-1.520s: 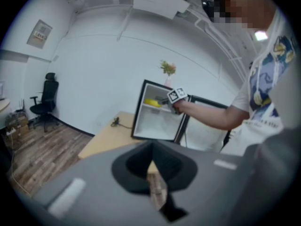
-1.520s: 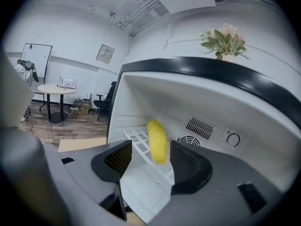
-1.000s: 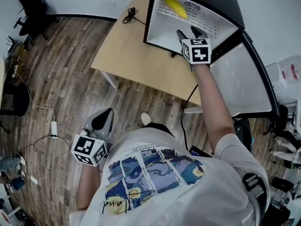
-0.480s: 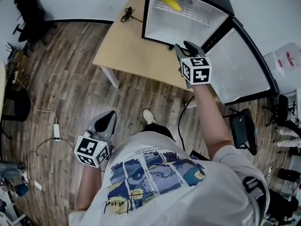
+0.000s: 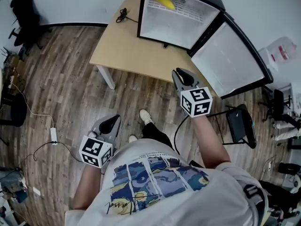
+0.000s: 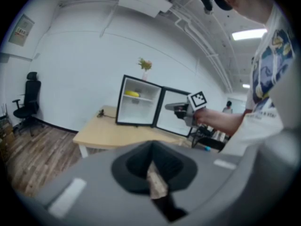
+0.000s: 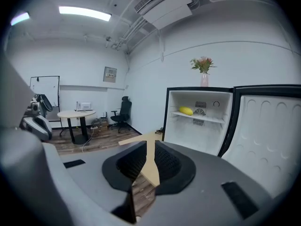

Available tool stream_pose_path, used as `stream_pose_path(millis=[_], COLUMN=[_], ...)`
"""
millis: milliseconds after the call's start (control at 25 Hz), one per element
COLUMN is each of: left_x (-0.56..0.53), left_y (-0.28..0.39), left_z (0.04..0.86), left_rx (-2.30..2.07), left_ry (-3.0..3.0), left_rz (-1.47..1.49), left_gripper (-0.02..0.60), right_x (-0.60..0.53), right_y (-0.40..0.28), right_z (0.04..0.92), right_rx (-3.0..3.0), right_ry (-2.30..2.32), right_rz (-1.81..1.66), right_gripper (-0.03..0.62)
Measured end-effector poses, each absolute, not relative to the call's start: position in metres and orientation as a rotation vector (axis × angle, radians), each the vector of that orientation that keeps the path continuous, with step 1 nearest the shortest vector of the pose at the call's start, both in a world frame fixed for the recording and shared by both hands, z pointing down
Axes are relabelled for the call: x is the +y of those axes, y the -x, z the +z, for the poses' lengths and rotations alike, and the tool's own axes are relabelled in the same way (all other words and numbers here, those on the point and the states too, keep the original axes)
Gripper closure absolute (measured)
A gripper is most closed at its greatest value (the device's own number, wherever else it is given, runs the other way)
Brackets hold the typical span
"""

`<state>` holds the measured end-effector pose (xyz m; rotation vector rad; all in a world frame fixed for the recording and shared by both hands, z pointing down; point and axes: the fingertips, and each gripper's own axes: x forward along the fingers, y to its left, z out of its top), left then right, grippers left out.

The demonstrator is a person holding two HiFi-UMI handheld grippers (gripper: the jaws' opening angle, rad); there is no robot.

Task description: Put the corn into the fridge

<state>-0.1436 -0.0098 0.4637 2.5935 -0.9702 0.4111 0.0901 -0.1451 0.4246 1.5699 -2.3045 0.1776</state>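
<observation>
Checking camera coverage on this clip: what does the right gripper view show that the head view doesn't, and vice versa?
Only the right gripper view: a vase of flowers on the fridge, a round table. Only the head view: the left gripper, the person's printed shirt. Both: the open fridge, corn on its shelf, the wooden table.

Wood-plank floor (image 5: 61, 74), white walls (image 5: 70, 1), a black office chair (image 5: 23, 11) (far corner).

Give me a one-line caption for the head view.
Corn lies inside the open fridge; the right hand-held gripper, jaws just closing on nothing, hangs before it.
</observation>
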Motion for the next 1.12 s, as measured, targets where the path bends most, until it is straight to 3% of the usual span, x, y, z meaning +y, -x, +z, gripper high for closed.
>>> stream_pose_path(millis=[600,1120], left_x=[0.011,0.016], left_y=[0.112,0.125], left_z=[0.461,0.461], left_rx=[-0.786,-0.831], left_ry=[-2.691,-2.662], left_rz=[0.42,0.392], left_gripper=[0.572,0.572], right_x=[-0.031,-0.018], right_y=[-0.039,-0.006], right_z=[0.459,0.456], right_rx=[-2.396,-2.43], right_ry=[-1.392,-1.256], right_rz=[0.324,0.244], right_gripper=[0.579,0.582])
